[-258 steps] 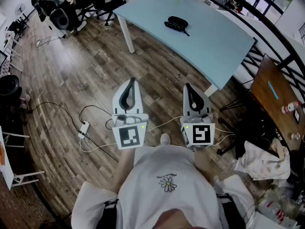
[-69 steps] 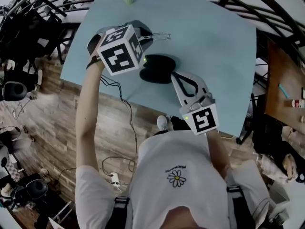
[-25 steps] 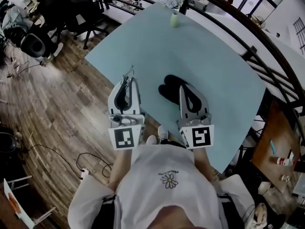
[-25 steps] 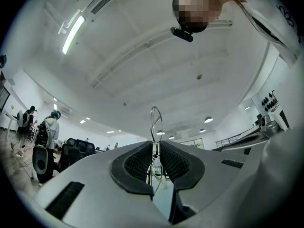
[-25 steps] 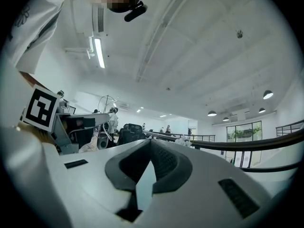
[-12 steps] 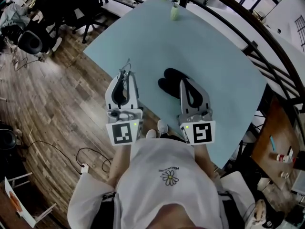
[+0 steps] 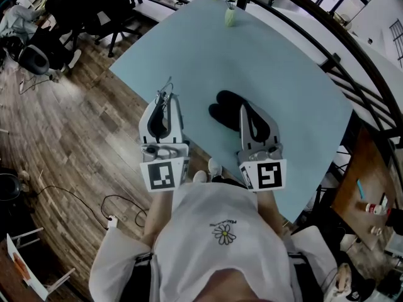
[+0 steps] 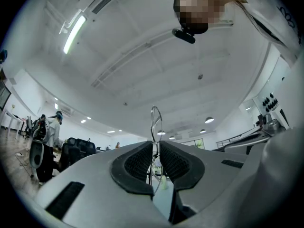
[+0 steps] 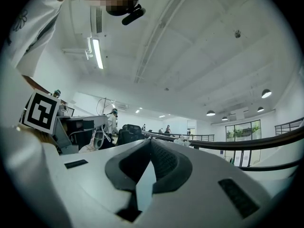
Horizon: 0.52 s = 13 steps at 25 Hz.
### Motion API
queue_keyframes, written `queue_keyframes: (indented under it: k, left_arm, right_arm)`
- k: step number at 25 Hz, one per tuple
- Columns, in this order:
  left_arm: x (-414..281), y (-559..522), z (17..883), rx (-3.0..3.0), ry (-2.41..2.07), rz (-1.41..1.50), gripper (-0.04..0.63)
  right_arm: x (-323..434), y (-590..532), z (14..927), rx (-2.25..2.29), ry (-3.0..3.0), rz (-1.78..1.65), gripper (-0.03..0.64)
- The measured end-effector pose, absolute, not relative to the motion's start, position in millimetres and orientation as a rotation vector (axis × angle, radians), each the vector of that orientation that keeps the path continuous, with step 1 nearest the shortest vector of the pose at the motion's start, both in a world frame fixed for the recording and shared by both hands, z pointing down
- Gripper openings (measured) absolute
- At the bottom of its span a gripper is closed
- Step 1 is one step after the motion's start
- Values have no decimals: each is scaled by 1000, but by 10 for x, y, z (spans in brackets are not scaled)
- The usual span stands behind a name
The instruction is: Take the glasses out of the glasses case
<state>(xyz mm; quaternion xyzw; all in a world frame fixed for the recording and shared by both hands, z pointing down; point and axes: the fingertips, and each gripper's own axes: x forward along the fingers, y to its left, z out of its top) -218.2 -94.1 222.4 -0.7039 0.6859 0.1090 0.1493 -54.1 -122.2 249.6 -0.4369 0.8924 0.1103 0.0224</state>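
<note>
The glasses (image 8: 154, 122) are gripped in the left tongs (image 8: 156, 148) and held up near the table's (image 7: 283, 68) edge, apart from the black case (image 7: 221, 106) lying on it. The right tongs (image 9: 151, 145) are clenched on nothing, their tip at the case, possibly touching it.

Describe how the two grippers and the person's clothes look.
Both tools are light grey, wedge-shaped shells. The left claw and the right claw have black ribbed pads set around a teardrop-shaped opening. At the rear, the left cube and the right cube are white with black square markers. The person wears a white short-sleeved T-shirt with a small daisy print.
</note>
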Motion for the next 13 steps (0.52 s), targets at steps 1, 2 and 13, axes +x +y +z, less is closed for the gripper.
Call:
queue_keyframes:
  k: [1,2,13]
  left_arm:
    - [-2188,-940,2231,-2022,1971,310,61]
    - [-2194,-940,2239,-2021,1971,308,61]
    - [-2239,-967,2223,-2007,1999,315,61]
  right_arm:
    - [-541,-1223,2506,-1355,2768,341,9]
    - [-542,-1226,2511,-1355,2769,340,9]
    - [-528,-1217,2510,-1350,2764,337,9]
